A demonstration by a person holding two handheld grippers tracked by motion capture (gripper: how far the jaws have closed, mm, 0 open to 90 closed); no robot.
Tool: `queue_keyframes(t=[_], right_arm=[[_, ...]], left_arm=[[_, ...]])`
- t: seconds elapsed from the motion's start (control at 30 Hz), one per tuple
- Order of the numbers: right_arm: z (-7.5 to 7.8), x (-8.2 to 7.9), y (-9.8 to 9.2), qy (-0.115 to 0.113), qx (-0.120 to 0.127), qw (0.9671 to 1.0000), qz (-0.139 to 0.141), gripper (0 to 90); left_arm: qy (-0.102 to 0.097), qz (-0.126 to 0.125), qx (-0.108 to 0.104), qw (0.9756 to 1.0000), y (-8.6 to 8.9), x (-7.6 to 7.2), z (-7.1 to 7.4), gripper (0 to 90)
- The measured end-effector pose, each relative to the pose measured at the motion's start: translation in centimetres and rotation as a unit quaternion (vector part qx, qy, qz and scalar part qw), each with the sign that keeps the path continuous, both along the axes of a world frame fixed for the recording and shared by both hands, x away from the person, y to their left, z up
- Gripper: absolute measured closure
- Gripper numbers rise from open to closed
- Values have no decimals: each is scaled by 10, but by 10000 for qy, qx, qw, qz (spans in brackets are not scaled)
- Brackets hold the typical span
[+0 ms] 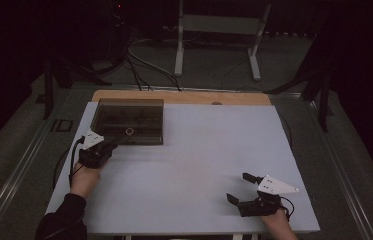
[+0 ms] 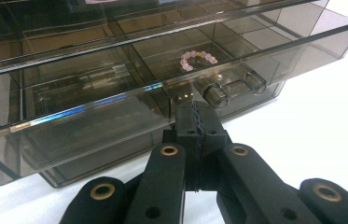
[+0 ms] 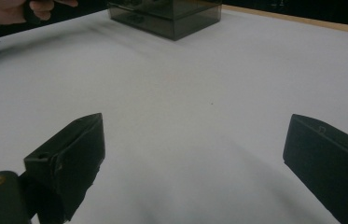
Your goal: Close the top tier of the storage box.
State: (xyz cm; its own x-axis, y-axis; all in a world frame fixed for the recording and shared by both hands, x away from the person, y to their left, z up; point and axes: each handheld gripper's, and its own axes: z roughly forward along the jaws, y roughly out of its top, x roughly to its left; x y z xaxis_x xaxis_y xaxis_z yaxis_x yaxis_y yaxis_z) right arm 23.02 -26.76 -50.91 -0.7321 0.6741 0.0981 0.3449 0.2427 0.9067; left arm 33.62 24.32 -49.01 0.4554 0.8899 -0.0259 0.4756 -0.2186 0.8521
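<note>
Pressed together, the black fingers (image 2: 198, 122) of the left gripper (image 1: 105, 148) are seen just at the front edge of an open drawer (image 2: 171, 88) of the smoky translucent plastic drawer box (image 1: 130, 120); whether a handle is pinched between them cannot be told. A small ring of pink beads (image 2: 198, 59) is seen lying in one drawer compartment, behind two round clear knobs (image 2: 215, 96). The right gripper (image 1: 243, 189) is held low at the near right of the white tabletop (image 1: 204, 155), its jaws spread wide apart with nothing between them. A wooden strip (image 1: 184, 97) is seen along the far table edge. Beyond it, grey floor, trailing cables (image 1: 141, 65) and a white metal stand (image 1: 218, 35) are shown in a dark room.
</note>
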Motion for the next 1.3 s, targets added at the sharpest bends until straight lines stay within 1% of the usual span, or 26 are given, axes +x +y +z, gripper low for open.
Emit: queue_keyframes(t=[0.53, 0.73, 0.93, 1.3], right_arm=[[0, 0, 0, 3, -4, 10000, -4, 55], [0, 0, 0, -6, -1, 10000, -1, 56], [0, 0, 0, 1, 3, 10000, -8, 55], [0, -1, 0, 9, -9, 10000, 1, 56]], left_arm=[[6, 7, -27, 10000, 0, 5, 1, 897], [30, -6, 15, 10000, 0, 7, 1, 897], [7, 6, 28, 10000, -1, 8, 0, 897], [18, 9, 9, 10000, -1, 11, 0, 897]])
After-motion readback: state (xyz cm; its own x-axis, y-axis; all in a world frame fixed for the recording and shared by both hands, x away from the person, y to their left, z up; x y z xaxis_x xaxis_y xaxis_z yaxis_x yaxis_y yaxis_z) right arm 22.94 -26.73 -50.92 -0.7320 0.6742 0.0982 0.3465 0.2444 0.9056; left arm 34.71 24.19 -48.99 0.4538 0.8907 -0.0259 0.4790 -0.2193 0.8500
